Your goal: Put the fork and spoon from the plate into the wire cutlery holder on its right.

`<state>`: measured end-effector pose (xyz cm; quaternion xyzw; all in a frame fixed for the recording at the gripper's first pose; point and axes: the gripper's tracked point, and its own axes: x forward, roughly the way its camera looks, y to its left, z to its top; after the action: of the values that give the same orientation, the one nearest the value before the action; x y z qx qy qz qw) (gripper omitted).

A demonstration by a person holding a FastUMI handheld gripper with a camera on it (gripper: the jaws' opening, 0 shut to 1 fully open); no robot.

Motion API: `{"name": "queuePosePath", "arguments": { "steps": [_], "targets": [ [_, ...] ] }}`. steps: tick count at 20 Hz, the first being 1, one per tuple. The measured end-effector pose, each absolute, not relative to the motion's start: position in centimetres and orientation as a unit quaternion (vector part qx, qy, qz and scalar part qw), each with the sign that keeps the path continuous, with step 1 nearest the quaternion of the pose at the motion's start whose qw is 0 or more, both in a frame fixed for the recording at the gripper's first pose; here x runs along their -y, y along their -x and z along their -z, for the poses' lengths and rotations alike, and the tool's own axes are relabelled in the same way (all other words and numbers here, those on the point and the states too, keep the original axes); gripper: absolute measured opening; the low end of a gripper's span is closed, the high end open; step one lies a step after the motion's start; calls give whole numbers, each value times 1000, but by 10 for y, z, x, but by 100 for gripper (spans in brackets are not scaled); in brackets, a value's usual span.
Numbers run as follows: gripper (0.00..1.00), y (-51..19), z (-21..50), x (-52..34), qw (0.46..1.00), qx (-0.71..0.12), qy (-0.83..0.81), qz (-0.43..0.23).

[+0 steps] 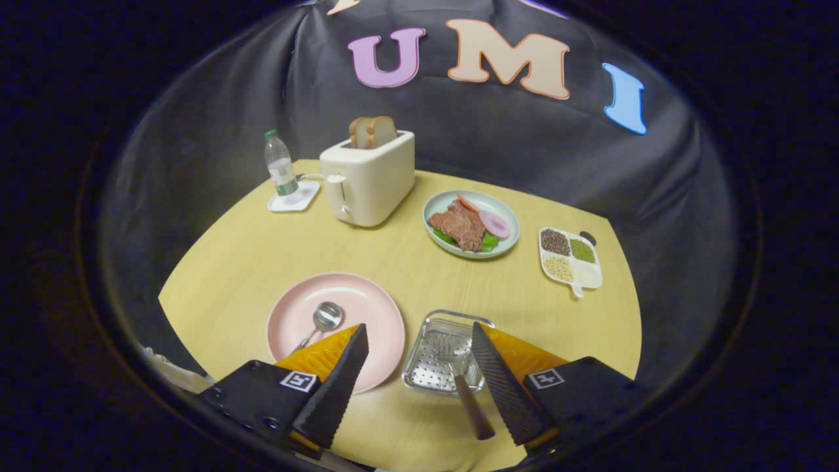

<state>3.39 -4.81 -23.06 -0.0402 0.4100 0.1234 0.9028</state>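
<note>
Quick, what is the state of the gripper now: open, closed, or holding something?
Gripper: open, holding nothing, fingers spread above the pink plate and the wire cutlery holder.

Claw (pixel 419 354) wide open, fingers well apart, nothing pressed btwn them. Both fingers (pixel 341 387) angled inward twd tips, ribbed black pads facing each other across the gap. Orange wedge behind each pad, black mount block w/ small square marker further back on each side. Left finger tip and right finger tip at abt same height, claw held level, pointing fwd and down. No hand or sleeve of the person visible.
</note>
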Motion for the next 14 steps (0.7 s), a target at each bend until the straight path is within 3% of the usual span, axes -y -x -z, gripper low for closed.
{"name": "queuePosePath", "arguments": {
  "steps": [7,14],
  "targets": [
    [100,-19,225,4,932,-352,-8,-84],
    [100,3,257,-37,930,-361,-19,-66]
  ]
}}
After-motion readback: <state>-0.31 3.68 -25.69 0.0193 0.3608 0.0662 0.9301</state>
